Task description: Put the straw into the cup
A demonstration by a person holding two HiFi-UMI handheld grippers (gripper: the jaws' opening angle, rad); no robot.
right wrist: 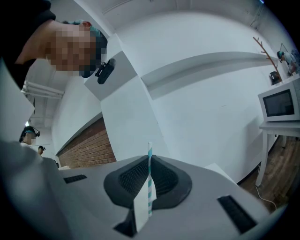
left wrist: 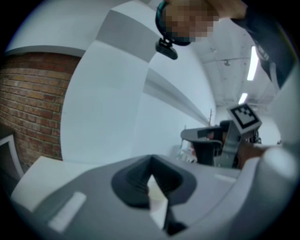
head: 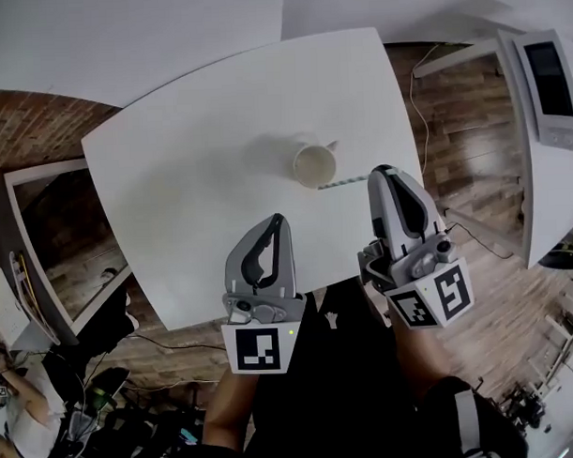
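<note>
1. The right gripper [head: 383, 173] is hanging over the near right part of the white table [head: 191, 180]. Its jaws are clamping a straw [head: 346, 183].
2. In the right gripper view, the right gripper [right wrist: 149, 161] is pinching the straw [right wrist: 150, 164], which is showing teal and white stripes. The straw is standing up out of the closed pads and passing below them.
3. In the head view, the straw is running from the jaws toward the left, almost level. Its free end is lying just beside the near side of the cup [head: 314, 164], outside the rim. Contact with the cup cannot be told.
4. The cup is standing upright near the middle of the table, mouth up, with its handle pointing toward the far right.
5. The left gripper [head: 277, 224] is hovering over the near edge of the table, well apart from the cup.
6. In the left gripper view, the left gripper [left wrist: 151, 161] is showing its jaws pressed together with nothing between them.
7. A microwave [right wrist: 280, 104] is sitting on a white stand at the right, away from the table.
</note>
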